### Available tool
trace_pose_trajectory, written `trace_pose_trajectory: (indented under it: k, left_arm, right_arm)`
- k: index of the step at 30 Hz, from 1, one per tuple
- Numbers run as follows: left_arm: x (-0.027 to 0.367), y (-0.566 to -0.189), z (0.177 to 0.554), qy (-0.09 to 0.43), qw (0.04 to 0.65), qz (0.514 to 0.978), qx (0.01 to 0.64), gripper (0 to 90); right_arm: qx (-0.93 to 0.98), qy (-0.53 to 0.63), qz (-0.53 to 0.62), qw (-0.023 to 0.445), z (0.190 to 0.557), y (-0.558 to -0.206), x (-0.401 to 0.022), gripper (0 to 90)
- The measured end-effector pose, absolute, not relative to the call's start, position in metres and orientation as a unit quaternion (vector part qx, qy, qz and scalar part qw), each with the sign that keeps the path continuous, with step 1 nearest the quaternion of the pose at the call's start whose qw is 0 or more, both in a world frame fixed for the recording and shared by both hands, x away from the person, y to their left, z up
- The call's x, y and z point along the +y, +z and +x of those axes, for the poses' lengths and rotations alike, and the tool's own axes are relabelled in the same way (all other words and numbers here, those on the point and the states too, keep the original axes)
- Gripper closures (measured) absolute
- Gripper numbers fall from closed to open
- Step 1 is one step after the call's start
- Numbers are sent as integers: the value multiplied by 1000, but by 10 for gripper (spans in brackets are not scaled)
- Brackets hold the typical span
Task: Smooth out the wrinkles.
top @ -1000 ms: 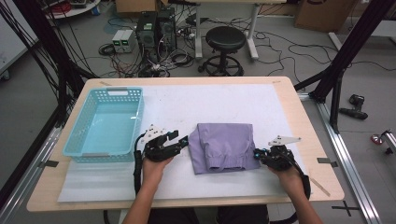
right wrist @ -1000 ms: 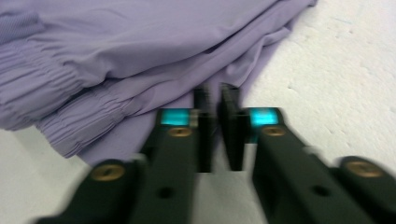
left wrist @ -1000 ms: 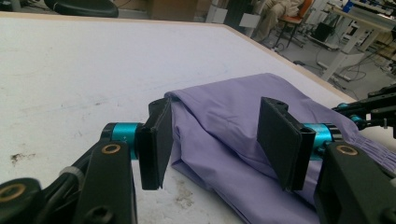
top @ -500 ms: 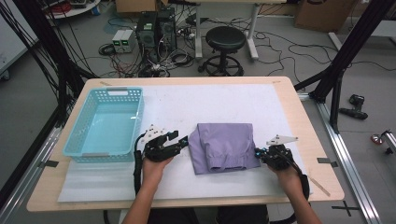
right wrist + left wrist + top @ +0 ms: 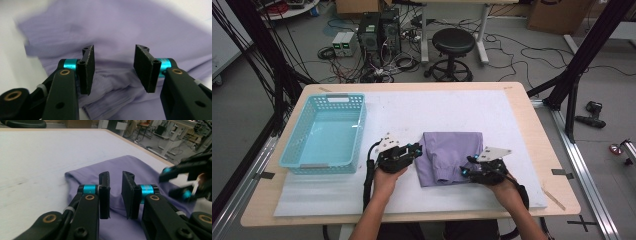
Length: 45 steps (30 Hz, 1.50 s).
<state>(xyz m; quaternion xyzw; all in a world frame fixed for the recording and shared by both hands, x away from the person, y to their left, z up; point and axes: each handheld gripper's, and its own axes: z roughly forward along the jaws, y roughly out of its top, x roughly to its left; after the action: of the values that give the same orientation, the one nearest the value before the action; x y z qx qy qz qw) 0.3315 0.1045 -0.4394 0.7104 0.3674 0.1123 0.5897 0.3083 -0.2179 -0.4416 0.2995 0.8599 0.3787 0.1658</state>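
Note:
A folded purple cloth (image 5: 452, 150) lies on the white mat in front of the person. My left gripper (image 5: 416, 149) is at its left edge. In the left gripper view its jaws (image 5: 115, 192) have just been closing to a narrow gap; the cloth (image 5: 130, 165) lies under and beyond them, and nothing is pinched. My right gripper (image 5: 464, 169) is over the cloth's lower right part. Its jaws (image 5: 113, 67) have just been opening and stand wide above the rumpled cloth (image 5: 112, 25), not pressing it. The right gripper (image 5: 175, 182) also appears blurred in the left gripper view.
A light blue basket (image 5: 332, 96) stands empty at the left of the table. The white mat (image 5: 412, 110) covers most of the wooden table top (image 5: 532, 115). Beyond the far edge are a stool (image 5: 453, 42) and cables on the floor.
My right gripper has shifted left, over the cloth's right edge. The left hand and the cloth have kept their places.

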Motion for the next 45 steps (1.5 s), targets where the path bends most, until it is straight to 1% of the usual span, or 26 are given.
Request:
trace_pose_trajectory:
  k: [1,2,5,6,10,12,13,14,16,17,22,25,26,27,28,30,34,35,36,38,39,40,42,45]
  left_arm:
    - [100,-439,333,110,589,714,363,779]
    - [96,-439,333,110,590,714,361,779]
    - [86,-441,335,101,588,720,356,777]
    - [86,-441,335,101,588,720,356,775]
    - [66,-445,338,82,574,738,344,748]
    - [57,-449,339,78,557,752,342,742]
    - [51,-452,339,78,537,765,347,742]
    - [48,-454,339,77,522,773,352,764]
    - [41,-458,339,76,483,795,358,807]
    - [38,-458,339,80,471,801,359,814]
    - [36,-459,338,73,448,808,376,806]
    - [39,-457,337,57,442,808,386,773]
    - [40,-456,337,53,442,806,390,741]
    - [41,-456,337,54,448,803,390,671]
    - [44,-455,336,50,464,795,386,639]
    - [51,-452,335,54,494,778,384,611]
    - [66,-446,334,78,528,752,387,564]
    - [70,-444,334,82,537,745,387,556]
    - [75,-442,334,88,546,737,388,539]
    - [83,-439,334,102,559,724,390,509]
    - [87,-438,334,109,567,717,391,495]
    - [89,-437,334,114,570,713,392,473]
    - [94,-435,333,124,581,701,394,441]
    - [100,-431,332,134,596,687,395,378]
  right_arm:
    - [872,356,292,165,308,-446,-214,520]
    - [870,362,290,169,307,-447,-214,530]
    - [880,353,283,148,307,-442,-218,534]
    - [880,353,283,148,307,-442,-218,534]
    - [860,398,292,127,305,-435,-230,497]
    - [841,421,311,139,304,-431,-238,486]
    - [833,428,320,146,303,-429,-243,486]
    - [825,432,329,157,303,-427,-249,485]
    - [815,435,346,166,303,-426,-256,478]
    - [810,437,354,167,303,-426,-260,478]
    - [801,432,377,174,306,-427,-273,476]
    - [802,424,384,173,306,-427,-274,476]
    - [803,424,384,169,307,-427,-272,477]
    - [808,423,376,164,307,-426,-266,498]
    - [813,420,368,162,307,-426,-262,520]
    - [827,412,349,156,308,-427,-249,575]
    - [845,367,349,170,317,-442,-234,590]
    - [853,350,345,176,318,-446,-233,607]
    - [859,328,344,188,318,-449,-233,607]
    - [856,327,353,188,319,-449,-237,608]
    - [856,316,357,200,319,-447,-239,602]
    - [852,323,361,197,319,-446,-244,582]
    - [841,355,364,183,317,-443,-250,569]
    - [825,382,367,196,313,-433,-260,510]
